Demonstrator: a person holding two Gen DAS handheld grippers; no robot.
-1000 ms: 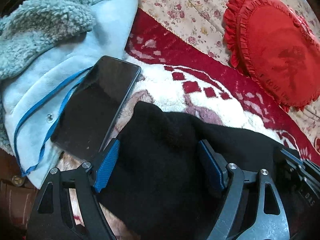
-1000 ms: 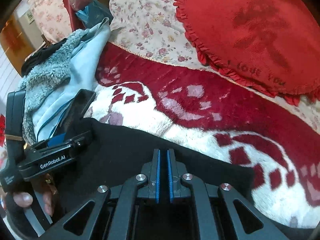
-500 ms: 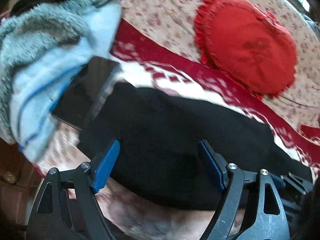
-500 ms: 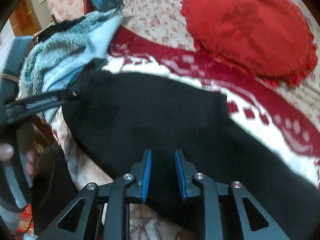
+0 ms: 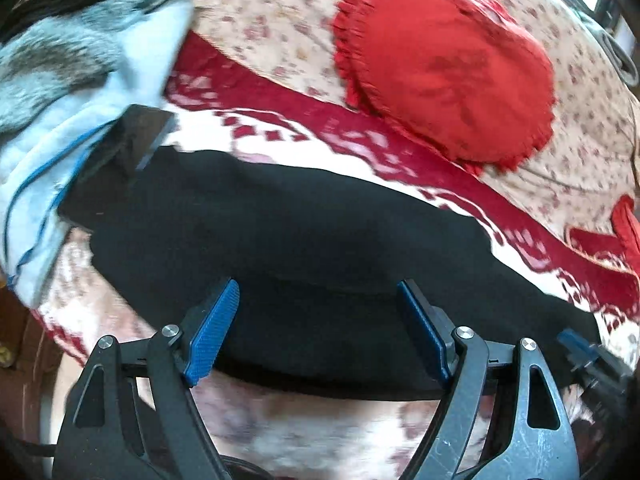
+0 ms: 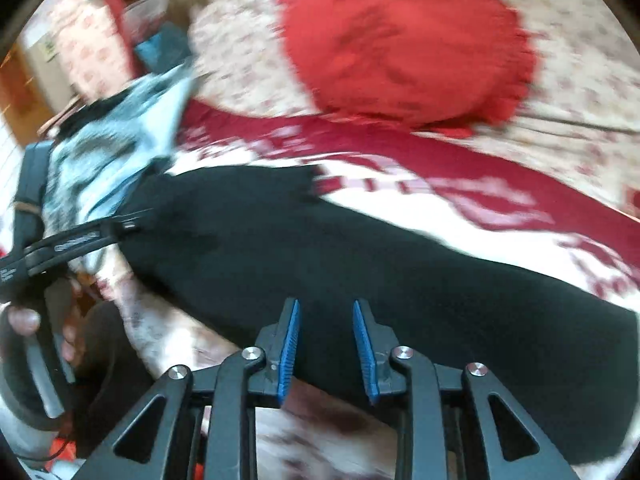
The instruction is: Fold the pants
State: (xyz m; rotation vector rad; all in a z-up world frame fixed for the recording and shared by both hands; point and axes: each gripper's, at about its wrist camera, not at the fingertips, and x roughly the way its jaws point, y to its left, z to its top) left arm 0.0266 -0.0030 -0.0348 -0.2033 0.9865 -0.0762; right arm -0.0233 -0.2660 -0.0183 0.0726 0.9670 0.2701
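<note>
Black pants lie folded across red-white blanket. My left gripper gapes wide, empty. Right gripper opening, nothing pinched. Risk: phone touches pants edge, next tug drags it.

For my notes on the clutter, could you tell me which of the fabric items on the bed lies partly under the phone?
The pale blue fleece-lined garment at left: the dark phone rests on it. The black pants merely adjoin the phone; the red ruffled cushion lies far off.
</note>
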